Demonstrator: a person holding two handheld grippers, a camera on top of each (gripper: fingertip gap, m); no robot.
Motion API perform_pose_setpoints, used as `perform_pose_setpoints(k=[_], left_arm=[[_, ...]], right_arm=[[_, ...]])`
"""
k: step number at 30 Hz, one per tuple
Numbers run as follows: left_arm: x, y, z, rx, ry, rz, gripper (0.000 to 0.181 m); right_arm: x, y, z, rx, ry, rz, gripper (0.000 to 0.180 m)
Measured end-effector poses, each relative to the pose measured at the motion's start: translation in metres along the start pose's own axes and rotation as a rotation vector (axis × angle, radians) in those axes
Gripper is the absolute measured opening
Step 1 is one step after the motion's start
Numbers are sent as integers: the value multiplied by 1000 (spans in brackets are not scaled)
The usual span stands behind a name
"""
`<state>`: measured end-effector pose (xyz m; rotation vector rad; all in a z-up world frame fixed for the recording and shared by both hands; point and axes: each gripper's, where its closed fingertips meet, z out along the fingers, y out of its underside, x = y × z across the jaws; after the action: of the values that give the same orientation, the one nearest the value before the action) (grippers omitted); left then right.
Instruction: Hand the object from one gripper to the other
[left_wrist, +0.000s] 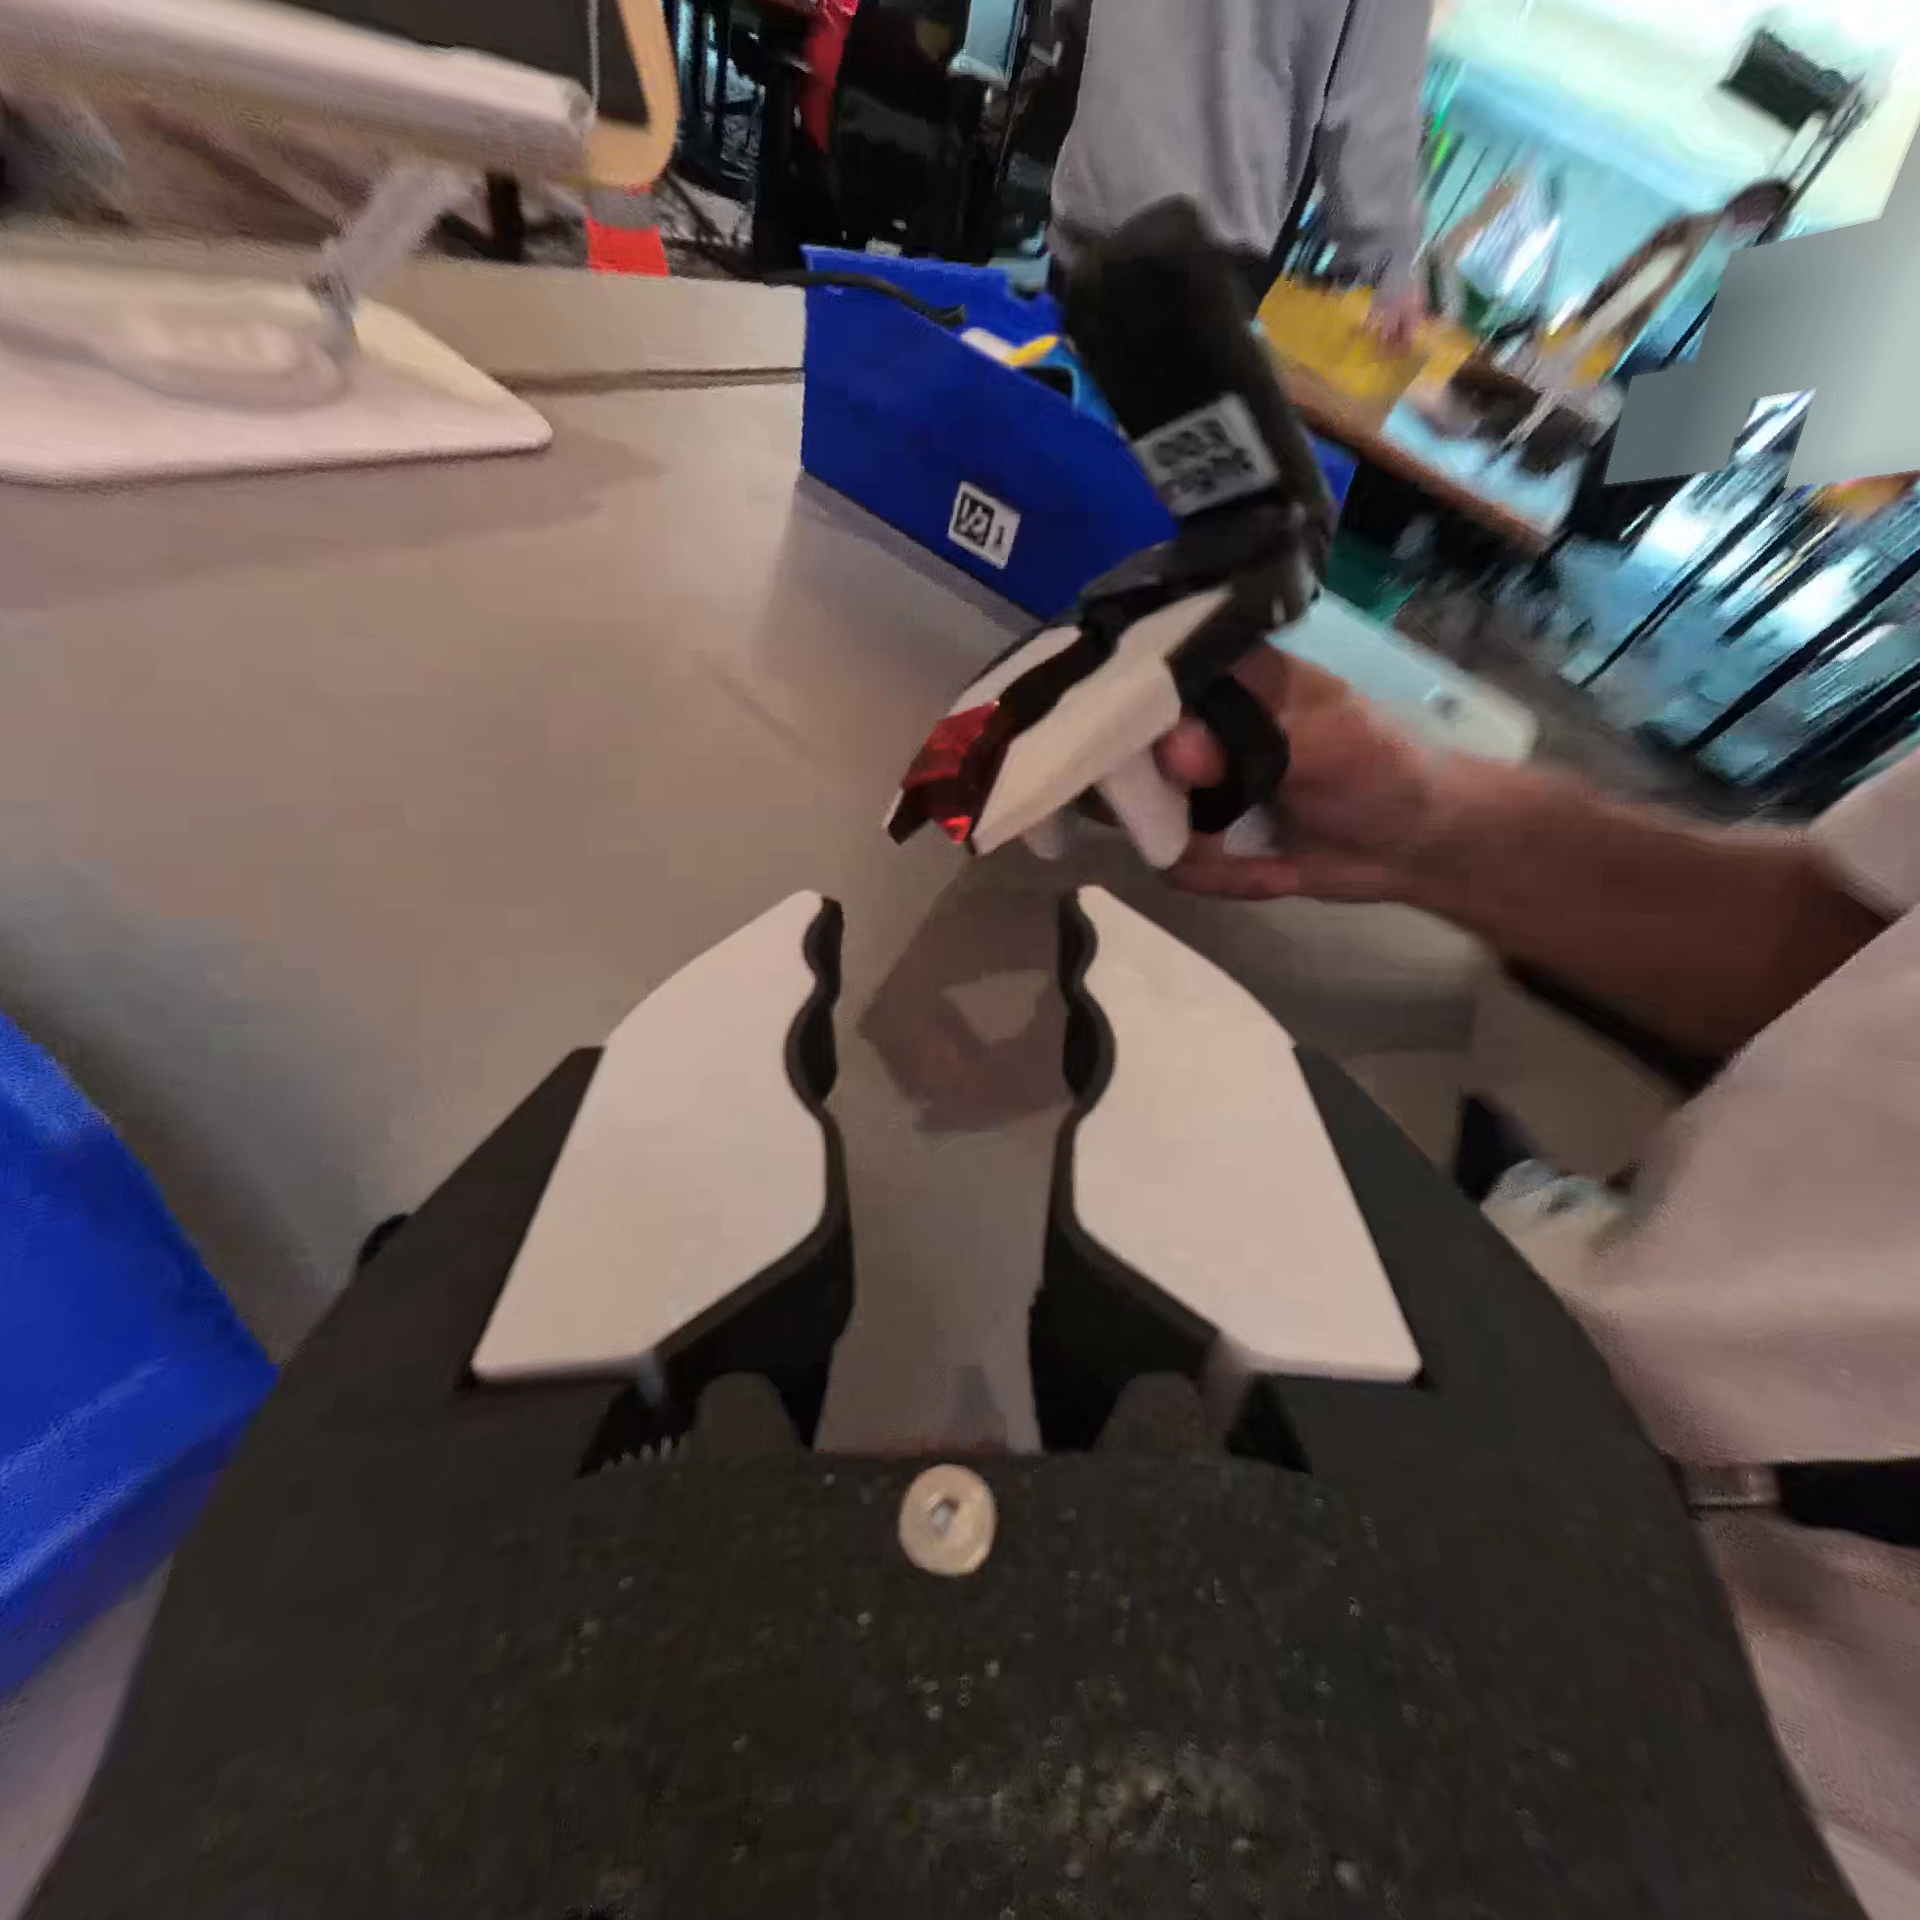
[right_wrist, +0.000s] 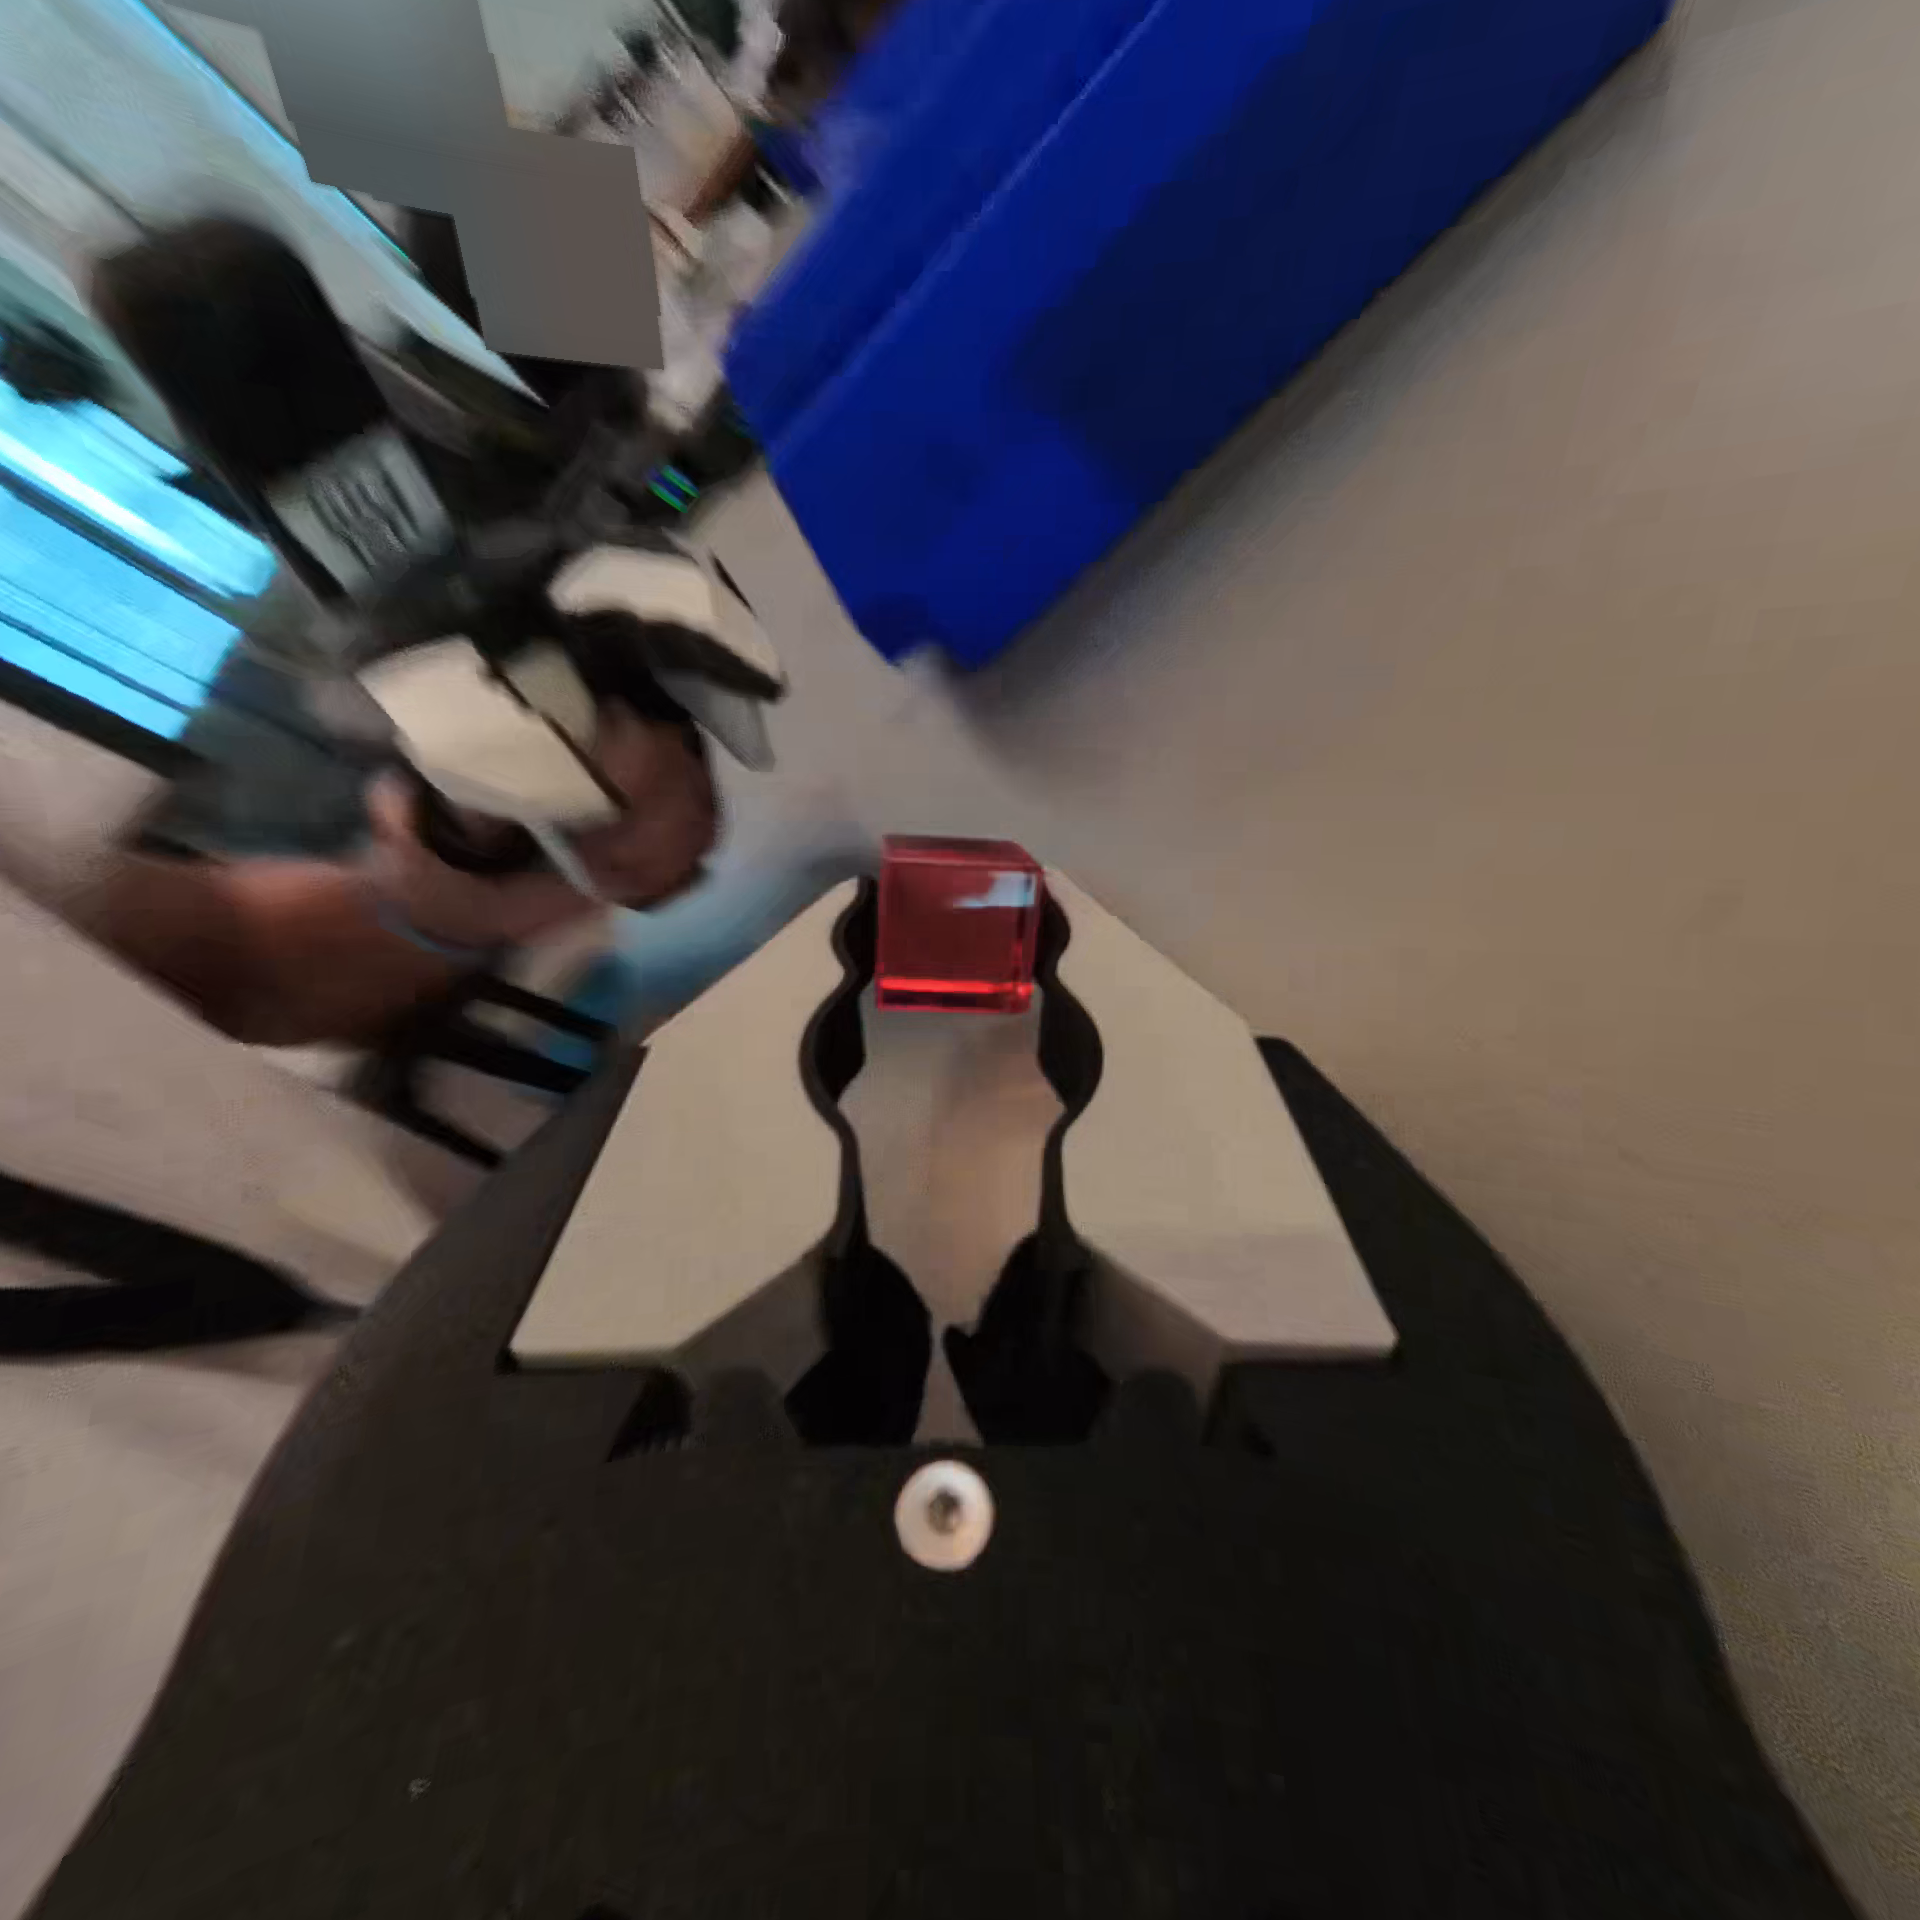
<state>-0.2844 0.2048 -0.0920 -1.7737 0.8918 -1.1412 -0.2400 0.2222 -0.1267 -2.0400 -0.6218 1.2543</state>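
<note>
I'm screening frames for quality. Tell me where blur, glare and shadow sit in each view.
Left wrist view: left gripper fairly sharp, the right gripper and background smeared, a soft shadow on the table between the fingers. Right wrist view: red cube crisp with a white glint, right gripper sharp, blue bin and left gripper motion-blurred.

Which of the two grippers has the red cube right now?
The right gripper: the red cube is pinched between its fingertips. The left gripper is open with nothing between its fingers.
</note>
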Motion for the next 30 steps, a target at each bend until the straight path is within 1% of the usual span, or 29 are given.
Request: perform_pose_setpoints(k=[1,3,4,6,8,11,14,17,18,19,21,23,24,27,29,30], left_arm=[[-1,-2,2,19,43,-81,43],[3,-5,8,20,129,-170,47],[4,-1,14,-17,150,-191,48],[9,11,27,-132,166,-218,57],[15,17,39,-197,178,-267,64],[21,23,51,-226,190,-357,59],[23,23,54,-203,210,-400,47],[21,24,51,-205,169,-338,33],[20,21,49,-191,161,-322,28],[19,18,46,-169,158,-312,28],[15,11,40,-124,157,-285,28],[12,6,33,-77,160,-248,27],[14,4,30,-53,170,-234,27],[25,-3,21,13,214,-190,27],[40,-7,15,34,298,-171,27],[44,-7,14,32,313,-158,27]], right_arm=[[2,1,-2,-28,75,-137,28],[-4,3,1,-78,175,-376,28],[-3,5,4,-103,247,-489,28],[-2,7,9,-132,391,-708,28],[-4,3,9,-137,531,-915,28],[-17,-2,10,-105,630,-1120,29],[-19,-4,9,-101,717,-1213,29],[-18,-1,10,-64,689,-1183,28],[-17,0,10,-51,694,-1178,33],[-15,0,9,-48,708,-1179,40],[-8,-1,5,-25,723,-1130,43],[-4,-2,2,7,644,-987,47],[-7,0,3,17,543,-886,47],[-28,4,-2,61,146,-522,47],[-62,-5,-18,144,-239,-289,46],[-75,-21,-32,232,-408,-145,42]])
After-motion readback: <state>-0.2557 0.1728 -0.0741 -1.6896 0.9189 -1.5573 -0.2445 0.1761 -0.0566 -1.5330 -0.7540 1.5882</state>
